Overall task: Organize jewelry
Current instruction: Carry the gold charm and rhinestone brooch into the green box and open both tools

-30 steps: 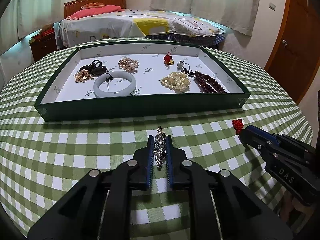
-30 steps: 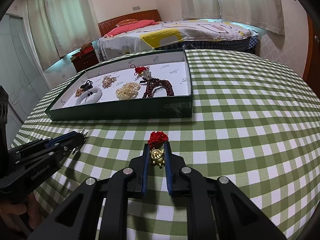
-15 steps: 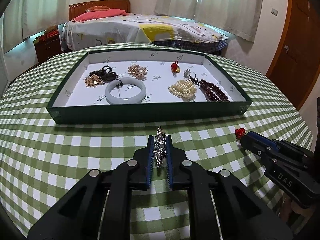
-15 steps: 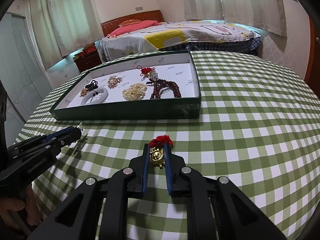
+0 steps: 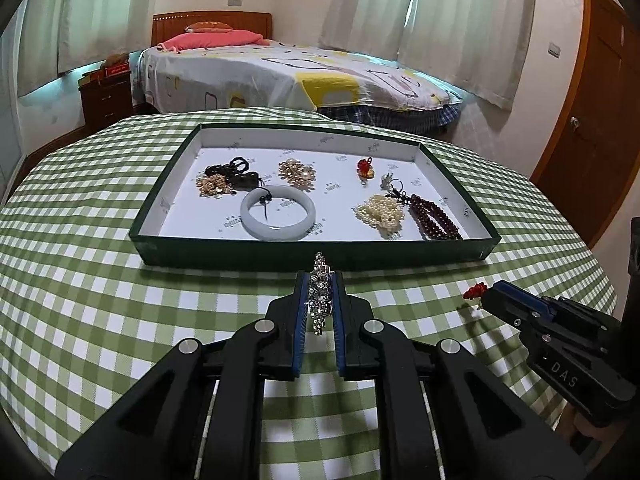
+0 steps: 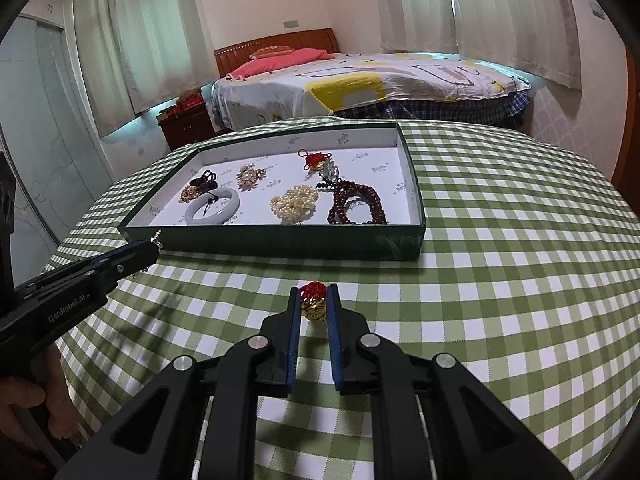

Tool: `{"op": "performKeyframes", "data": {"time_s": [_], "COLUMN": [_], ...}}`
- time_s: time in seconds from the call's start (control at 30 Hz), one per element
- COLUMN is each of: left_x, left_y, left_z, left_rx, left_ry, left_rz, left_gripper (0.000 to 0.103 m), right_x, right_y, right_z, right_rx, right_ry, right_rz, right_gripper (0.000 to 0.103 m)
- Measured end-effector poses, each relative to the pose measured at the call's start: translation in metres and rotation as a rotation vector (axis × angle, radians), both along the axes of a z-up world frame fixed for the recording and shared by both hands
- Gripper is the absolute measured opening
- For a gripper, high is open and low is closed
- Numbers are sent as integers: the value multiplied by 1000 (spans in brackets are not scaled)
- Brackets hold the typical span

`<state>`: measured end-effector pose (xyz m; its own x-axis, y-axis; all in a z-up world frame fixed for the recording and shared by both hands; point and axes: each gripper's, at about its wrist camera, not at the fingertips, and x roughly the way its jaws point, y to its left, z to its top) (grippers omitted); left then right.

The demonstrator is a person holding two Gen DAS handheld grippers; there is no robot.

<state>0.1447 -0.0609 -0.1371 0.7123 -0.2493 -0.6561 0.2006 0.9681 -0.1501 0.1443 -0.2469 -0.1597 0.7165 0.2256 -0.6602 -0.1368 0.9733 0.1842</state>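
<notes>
Both grippers now higher above the green checked tablecloth [image 5: 100, 300], left gripper [image 5: 319, 300] clamping a crystal brooch [image 5: 320, 296], right gripper [image 6: 313, 306] clamping a red-knot charm [image 6: 313, 300], green tray [image 6: 280, 244] ahead, bed [image 6: 380, 84] beyond

Two grippers [image 5: 320, 300] [image 6: 314, 312], one tray [image 5: 312, 254].

I see the tray [image 5: 312, 254] on the surface [image 5: 120, 312], with the bed [image 5: 288, 76] behind it. In the tray, the bangle [image 5: 278, 217] lies at the near left, two brooches [image 5: 297, 173] and a dark knotted piece [image 5: 236, 172] behind it. The pearl strand [image 5: 379, 213] lies near right, touching the bead bracelet [image 5: 434, 220] on its right; a small charm [image 5: 365, 168] sits behind them. Before the tray, my left gripper [image 5: 319, 304] carries a crystal piece [image 5: 320, 292] between its jaws; my right gripper [image 6: 314, 312], to its right, carries a knotted charm [image 6: 313, 300].
</notes>
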Motion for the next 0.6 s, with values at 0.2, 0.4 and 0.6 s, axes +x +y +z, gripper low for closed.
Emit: {"op": "performKeyframes", "data": {"time_s": [0.2,0.4,0.6], "left_x": [-2,-2,0], "left_y": [4,6,7], "left_z": [1,8,23], "left_rx": [-7,-16,-31], "left_ry": [-5,-20,-51], "left_rz": [7,9,7], "left_gripper": [12,12,12], "right_x": [-1,-3,-1], "right_y": [1,2,0], "right_z": [3,9,25], "right_rx": [-4,-2,5], "right_ry": [-11,-26,-61], "right_rz": [2,3,-1], "right_gripper": [13,13,13]}}
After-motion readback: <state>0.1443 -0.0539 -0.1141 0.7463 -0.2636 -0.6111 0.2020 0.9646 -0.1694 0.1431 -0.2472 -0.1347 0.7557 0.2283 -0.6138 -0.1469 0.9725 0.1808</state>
